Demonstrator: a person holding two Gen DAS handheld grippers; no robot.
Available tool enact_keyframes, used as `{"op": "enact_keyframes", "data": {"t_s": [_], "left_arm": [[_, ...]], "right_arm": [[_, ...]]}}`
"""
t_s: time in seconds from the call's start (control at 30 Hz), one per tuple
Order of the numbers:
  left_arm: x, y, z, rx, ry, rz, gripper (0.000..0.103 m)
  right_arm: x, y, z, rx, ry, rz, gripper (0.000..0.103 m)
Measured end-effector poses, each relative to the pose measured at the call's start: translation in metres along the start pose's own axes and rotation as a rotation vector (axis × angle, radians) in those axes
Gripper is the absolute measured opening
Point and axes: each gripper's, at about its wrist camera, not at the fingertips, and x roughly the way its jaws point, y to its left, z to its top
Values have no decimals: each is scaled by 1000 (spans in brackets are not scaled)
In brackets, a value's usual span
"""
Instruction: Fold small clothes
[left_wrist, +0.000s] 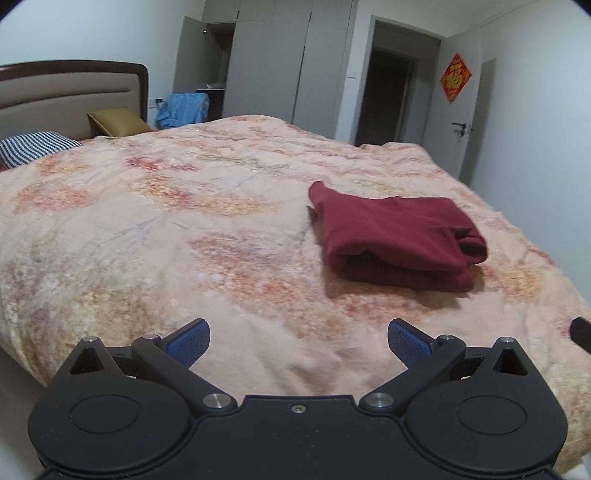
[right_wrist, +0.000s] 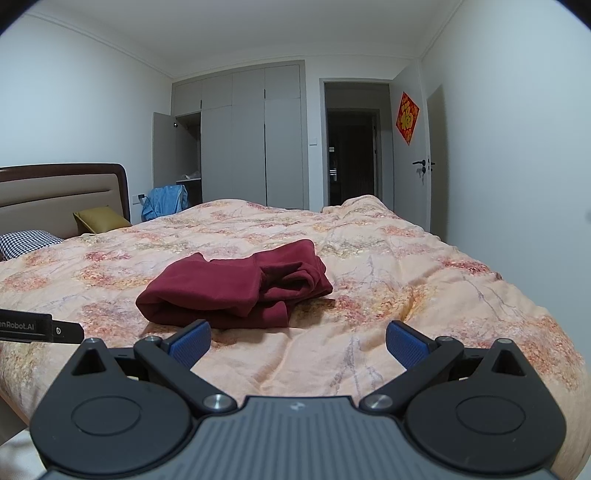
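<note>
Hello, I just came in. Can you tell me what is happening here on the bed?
A person holds two handheld grippers over a bed with a floral quilt. A dark red garment lies folded into a compact bundle on the quilt. The left gripper and right gripper are both open and hold nothing, pulled back from the garment.

striped pillow (left_wrist: 29, 147) cut by left edge; garment's (left_wrist: 395, 240) inner folds hidden

A dark red garment (left_wrist: 395, 240) lies folded into a thick, rough rectangle on the floral bed cover (left_wrist: 184, 221), its layered edges facing near, one corner sticking up.
</note>
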Motion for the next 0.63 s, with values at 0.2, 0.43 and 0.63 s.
{"op": "enact_keyframes", "data": {"t_s": [0.2, 0.43, 0.63], "left_arm": [[6, -4, 2, 29, 0, -19, 102], [24, -9, 6, 50, 35, -23, 102], [39, -13, 10, 58, 63, -11, 102]], "right_arm": [[8, -3, 0, 1, 21, -2, 103], [24, -7, -2, 13, 60, -4, 103], [41, -8, -3, 17, 94, 1, 103]]}}
